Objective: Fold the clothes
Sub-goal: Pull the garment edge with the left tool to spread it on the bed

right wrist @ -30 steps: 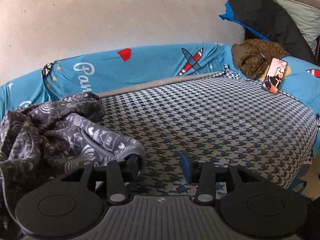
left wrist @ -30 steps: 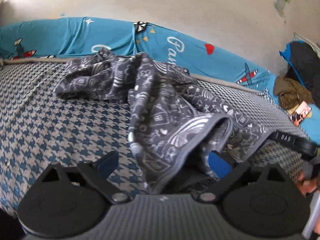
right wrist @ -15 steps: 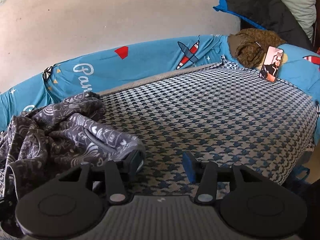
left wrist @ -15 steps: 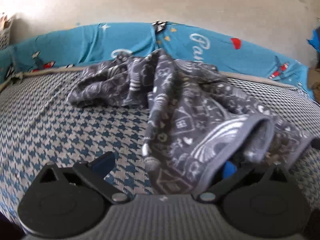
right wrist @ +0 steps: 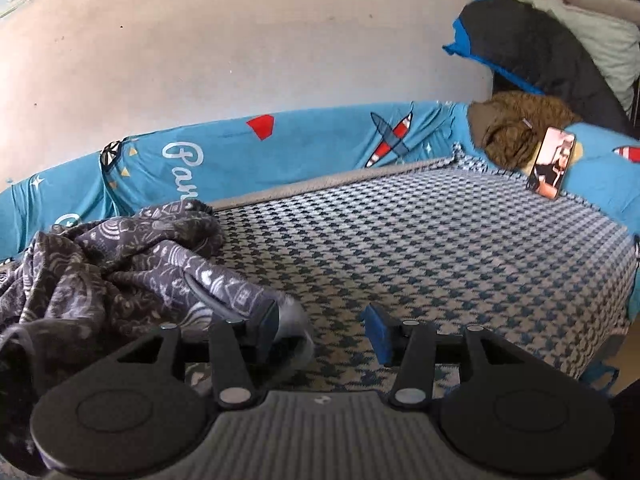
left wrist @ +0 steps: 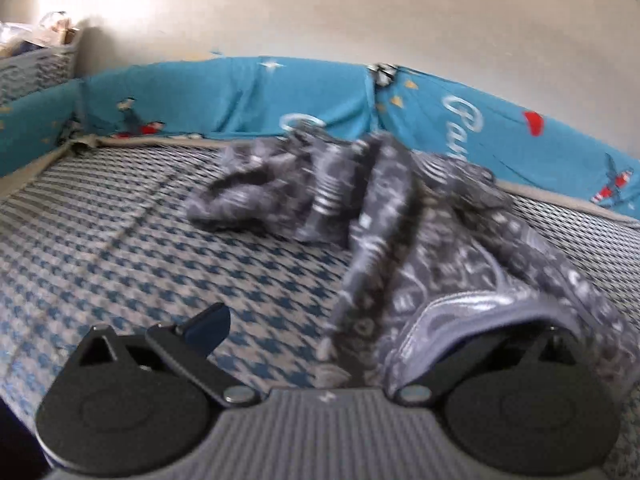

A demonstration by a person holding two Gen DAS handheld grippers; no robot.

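Looking along your left gripper (left wrist: pixel 352 332), you have its jaws spread as wide as they go, gripping nothing; the grey patterned garment (left wrist: pixel 420 240) lies crumpled on the houndstooth bedcover (left wrist: pixel 120 248) and drapes over the right-hand finger. Behind it the blue bumper (right wrist: pixel 304 144) carries white script starting "Pa", the rest hidden. Your right gripper (right wrist: pixel 320 326) stands half open with the garment's hem hung over its left finger (right wrist: pixel 266 322); the pads aren't pinching. A phone (right wrist: pixel 552 162) leans far right.
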